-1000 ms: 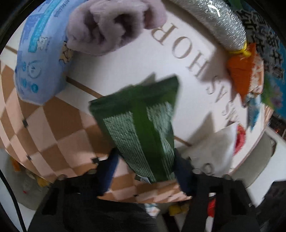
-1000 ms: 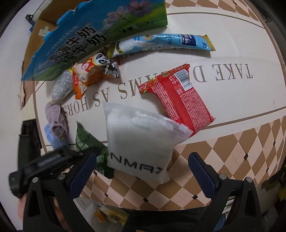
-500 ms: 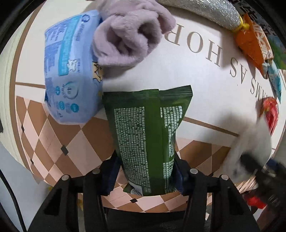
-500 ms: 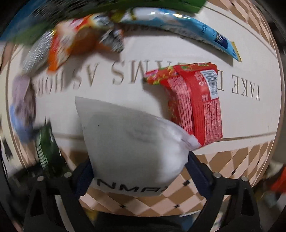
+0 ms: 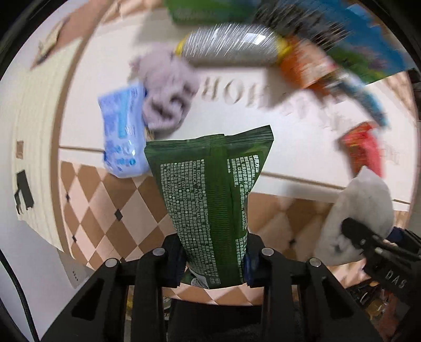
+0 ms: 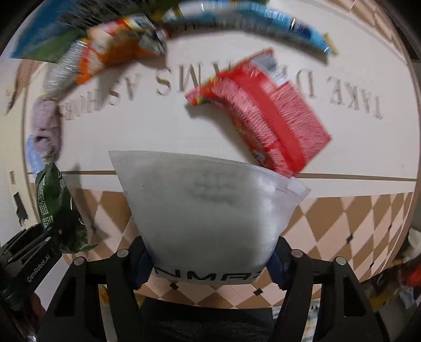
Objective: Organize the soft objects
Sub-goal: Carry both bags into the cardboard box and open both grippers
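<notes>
My left gripper [image 5: 213, 260] is shut on the lower end of a green printed pouch [image 5: 210, 194], which hangs above the table. In the right wrist view that pouch [image 6: 55, 210] shows at the left edge. My right gripper [image 6: 210, 265] has its jaws closing on a frosted white zip bag [image 6: 208, 207], and both blue pads touch the bag's sides. From the left wrist view the white bag [image 5: 360, 210] sits in the right gripper at the right edge. A lilac fluffy cloth [image 5: 165, 92] rests on a blue tissue pack [image 5: 123, 136].
On the lettered round tablecloth [image 6: 147, 131] lie a red packet [image 6: 265, 110], an orange snack packet [image 6: 113, 55], a silver roll [image 5: 229, 44] and a long blue packet [image 6: 263, 23]. The checkered border [image 6: 342, 218] runs along the near table edge.
The left gripper has risen with the green pouch, so the table items look farther away. The right jaws have come in from wide apart onto the white bag's sides.
</notes>
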Tool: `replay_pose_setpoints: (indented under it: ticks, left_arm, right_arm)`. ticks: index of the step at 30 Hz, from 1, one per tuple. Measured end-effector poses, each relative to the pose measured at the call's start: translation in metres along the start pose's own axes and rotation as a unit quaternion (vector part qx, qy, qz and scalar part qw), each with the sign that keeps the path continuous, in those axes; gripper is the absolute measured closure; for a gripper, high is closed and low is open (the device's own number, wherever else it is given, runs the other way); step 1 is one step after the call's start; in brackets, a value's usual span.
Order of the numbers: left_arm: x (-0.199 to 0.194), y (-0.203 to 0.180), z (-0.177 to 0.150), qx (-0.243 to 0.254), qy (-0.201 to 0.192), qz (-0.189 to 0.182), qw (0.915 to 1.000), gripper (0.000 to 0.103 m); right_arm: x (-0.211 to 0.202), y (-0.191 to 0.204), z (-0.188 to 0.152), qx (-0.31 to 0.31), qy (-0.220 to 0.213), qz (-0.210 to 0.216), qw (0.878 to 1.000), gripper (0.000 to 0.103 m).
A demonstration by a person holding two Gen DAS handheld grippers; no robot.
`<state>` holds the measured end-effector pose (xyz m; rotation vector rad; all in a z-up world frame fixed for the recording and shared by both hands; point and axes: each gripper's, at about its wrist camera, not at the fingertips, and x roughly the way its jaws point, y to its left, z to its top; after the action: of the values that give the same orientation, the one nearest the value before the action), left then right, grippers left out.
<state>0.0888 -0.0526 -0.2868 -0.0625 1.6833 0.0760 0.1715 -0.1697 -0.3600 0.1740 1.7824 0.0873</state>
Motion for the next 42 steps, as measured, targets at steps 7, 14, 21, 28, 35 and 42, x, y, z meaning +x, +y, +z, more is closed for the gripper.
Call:
replay_pose_setpoints:
  ticks: [7, 14, 21, 28, 35, 42]
  left_arm:
    - [-0.128, -0.021, 0.049, 0.039, -0.093, -0.046, 0.9939, 0.073]
    - [-0.172, -0.009, 0.193, 0.089, -0.122, -0.072, 0.9859, 0.073]
    - [-0.132, -0.005, 0.343, 0.109, -0.070, -0.080, 0.9884, 0.073]
    - [-0.063, -0.017, 0.430, 0.137, 0.016, -0.092, 0.9861, 0.073]
    - [-0.025, -0.041, 0.455, 0.170, 0.054, -0.074, 0.9812, 0.073]
    - [-0.011, -0.039, 0.457, 0.138, 0.075, -0.079, 0.9845, 0.061]
  right_arm:
    - [-0.131, -0.005, -0.012, -0.045, -0.100, 0.067, 0.992, 0.032]
    - [-0.241, 0.017, 0.060, -0.049, -0.177, 0.100, 0.978, 0.032]
    - [-0.216, 0.031, 0.196, -0.017, -0.167, 0.066, 0.984, 0.031]
    - [-0.150, 0.049, 0.299, -0.016, -0.115, 0.022, 0.993, 0.031]
    - [-0.102, 0.053, 0.351, -0.020, -0.079, -0.016, 0.997, 0.031]
    - [-0.085, 0.052, 0.374, -0.030, -0.067, -0.037, 0.997, 0.029]
